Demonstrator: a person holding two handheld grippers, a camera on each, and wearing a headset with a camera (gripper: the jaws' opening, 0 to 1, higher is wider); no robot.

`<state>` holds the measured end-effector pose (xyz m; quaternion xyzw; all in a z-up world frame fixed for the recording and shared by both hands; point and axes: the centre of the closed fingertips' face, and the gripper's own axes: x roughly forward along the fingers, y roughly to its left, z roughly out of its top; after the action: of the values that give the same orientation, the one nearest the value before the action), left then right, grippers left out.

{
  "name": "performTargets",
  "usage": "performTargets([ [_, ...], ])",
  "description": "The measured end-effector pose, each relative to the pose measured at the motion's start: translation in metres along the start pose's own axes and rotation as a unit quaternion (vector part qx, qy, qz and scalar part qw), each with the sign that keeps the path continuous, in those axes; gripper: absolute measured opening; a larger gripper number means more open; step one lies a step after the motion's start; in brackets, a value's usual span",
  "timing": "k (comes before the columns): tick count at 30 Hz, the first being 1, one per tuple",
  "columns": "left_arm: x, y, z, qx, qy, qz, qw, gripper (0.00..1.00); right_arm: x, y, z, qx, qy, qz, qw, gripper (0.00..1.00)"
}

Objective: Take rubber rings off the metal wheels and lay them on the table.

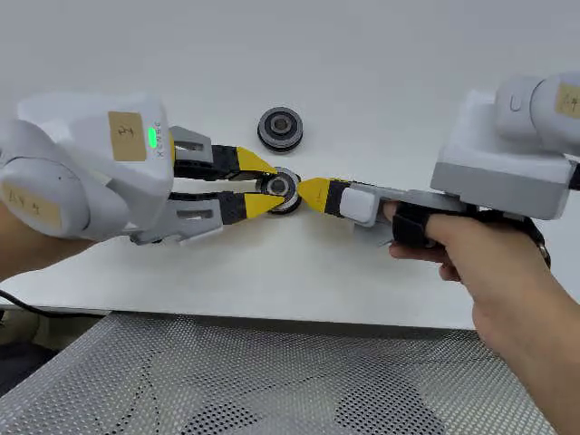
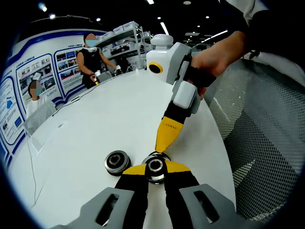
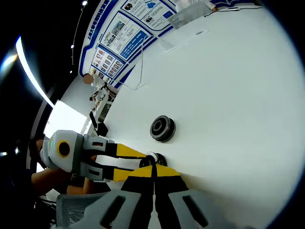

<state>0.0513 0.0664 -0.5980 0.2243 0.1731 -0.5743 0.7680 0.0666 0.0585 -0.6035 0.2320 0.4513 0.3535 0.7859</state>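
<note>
Left gripper (image 1: 269, 187): I'm pinching a metal wheel (image 1: 283, 186) | my right gripper (image 1: 306, 192): pressed together, tip at its rim | second wheel (image 1: 280, 128) beyond both.

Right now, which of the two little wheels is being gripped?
The nearer wheel, clamped in the left gripper, with the right gripper closed at its edge. The other wheel sits free, farther back.

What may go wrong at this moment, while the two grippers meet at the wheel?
The right gripper meets only the rim of the clamped wheel with shut tips, so it may slip off. A hard pull may twist the wheel out of the left gripper, perhaps against the second wheel nearby.
</note>
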Motion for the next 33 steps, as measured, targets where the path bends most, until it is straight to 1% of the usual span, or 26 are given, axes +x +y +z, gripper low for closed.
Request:
performTargets([
  [7,0.0,0.0,0.0,-0.001,-0.001,-0.001,1.0,0.12,0.0,0.004,0.0,-0.012,0.002,0.004,0.9999,0.0],
  [19,0.0,0.0,-0.001,-0.002,-0.003,0.0,1.0,0.12,0.001,0.008,-0.001,-0.032,0.009,0.002,0.9994,0.0],
  [23,0.0,-0.001,-0.001,-0.001,-0.003,0.0,1.0,0.12,0.001,0.009,-0.001,-0.043,0.012,0.001,0.999,0.0],
  [27,0.0,-0.001,0.0,-0.001,-0.004,0.002,1.0,0.12,0.001,0.01,-0.001,-0.059,0.011,-0.006,0.9982,0.0],
  [33,0.0,-0.001,0.0,-0.001,-0.005,0.002,1.0,0.12,0.001,0.011,0.0,-0.076,0.012,-0.006,0.997,0.0],
])
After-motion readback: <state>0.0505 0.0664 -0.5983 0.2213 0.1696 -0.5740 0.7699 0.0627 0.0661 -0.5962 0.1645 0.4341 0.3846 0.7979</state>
